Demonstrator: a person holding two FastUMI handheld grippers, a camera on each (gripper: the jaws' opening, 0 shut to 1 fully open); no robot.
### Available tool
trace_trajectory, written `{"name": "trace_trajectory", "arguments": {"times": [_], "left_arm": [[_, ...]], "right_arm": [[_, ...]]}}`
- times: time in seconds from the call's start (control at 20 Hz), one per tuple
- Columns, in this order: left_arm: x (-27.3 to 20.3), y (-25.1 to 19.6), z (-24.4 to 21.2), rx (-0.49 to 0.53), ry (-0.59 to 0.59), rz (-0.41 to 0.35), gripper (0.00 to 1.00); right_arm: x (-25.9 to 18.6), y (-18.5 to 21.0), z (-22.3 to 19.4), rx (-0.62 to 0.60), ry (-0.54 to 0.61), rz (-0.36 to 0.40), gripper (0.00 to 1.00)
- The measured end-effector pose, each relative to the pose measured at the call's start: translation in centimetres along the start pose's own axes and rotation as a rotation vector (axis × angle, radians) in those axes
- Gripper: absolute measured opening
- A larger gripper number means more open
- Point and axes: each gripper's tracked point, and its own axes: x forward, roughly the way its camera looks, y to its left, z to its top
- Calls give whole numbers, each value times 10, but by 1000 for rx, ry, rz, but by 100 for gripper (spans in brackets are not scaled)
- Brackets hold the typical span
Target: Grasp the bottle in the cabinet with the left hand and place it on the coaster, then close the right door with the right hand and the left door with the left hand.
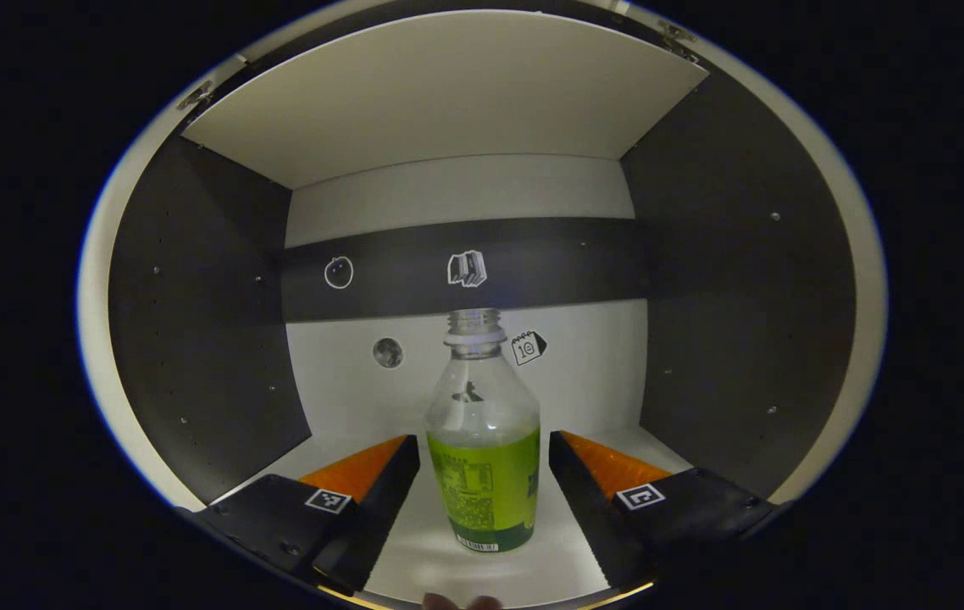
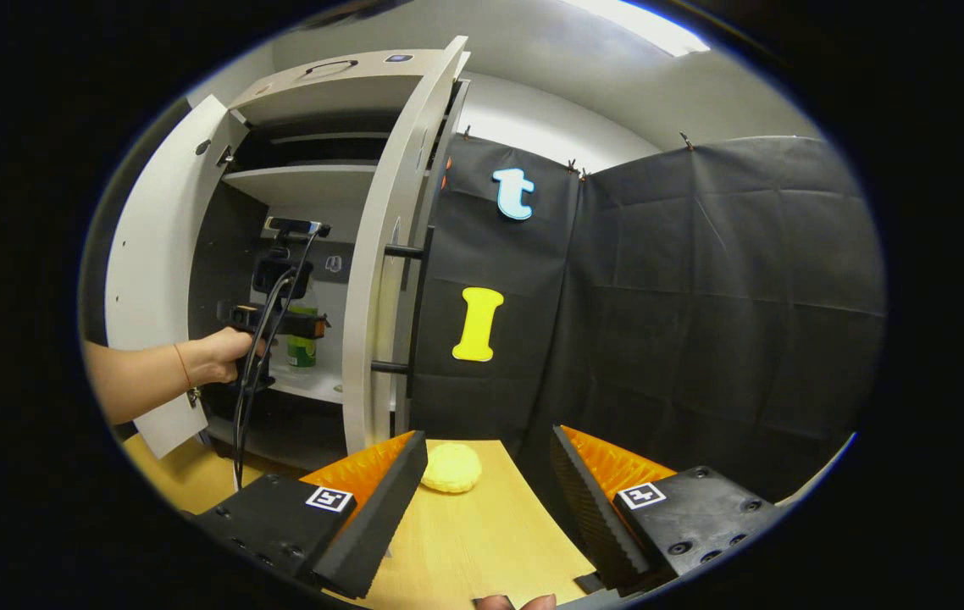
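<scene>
1. The left tongs (image 1: 484, 462) reach into the cabinet (image 1: 219, 339) with their fingers spread wide, one on each side of the bottle (image 1: 484, 440) and neither touching it.
2. The bottle stands upright on the cabinet's pale shelf (image 1: 584, 542), near the back wall. It is clear and uncapped, with a green label round its lower half.
3. Small stickers (image 1: 467, 268) dot the back wall behind the bottle.
4. In the right gripper view, a hand (image 2: 224, 356) holds the left tongs (image 2: 296, 326) inside the cabinet, with the bottle (image 2: 302, 347) just past them on the shelf.
5. Both doors stand open: the left door (image 2: 152, 280) swung out to the left, the right door (image 2: 385, 280) edge-on with its dark bar handle (image 2: 418, 309) facing the booth wall.
6. The right tongs (image 2: 486, 479) hang over the wooden counter (image 2: 482, 542), fingers wide apart and holding nothing.
7. The yellow coaster (image 2: 451, 468) lies on the counter in front of the right door, well apart from the bottle.
</scene>
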Motion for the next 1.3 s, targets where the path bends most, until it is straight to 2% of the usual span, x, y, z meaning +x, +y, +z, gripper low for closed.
{"name": "trace_trajectory", "arguments": {"times": [0.1,0.15,0.2,0.45,0.8,0.95,1.05,1.3], "left_arm": [[5,-3,-1,11,-1,-17,96],[5,-2,-2,8,-2,-24,80],[1,-1,0,2,0,-29,79],[-50,11,22,-39,-42,-72,78],[-158,26,32,-32,-69,-157,77],[-205,31,26,-24,-91,-193,77],[-236,29,18,-30,-116,-229,77],[-300,30,-29,-82,-111,-280,77]], "right_arm": [[1,-5,-3,-2,10,-5,98],[1,-6,-4,4,15,-6,98],[0,-8,-4,13,17,-9,95],[-9,-5,5,39,-4,-9,98],[-38,22,20,59,-42,37,98],[-51,29,24,54,-56,47,95],[-56,33,24,56,-55,51,98],[-61,45,35,65,-73,64,98]]}}
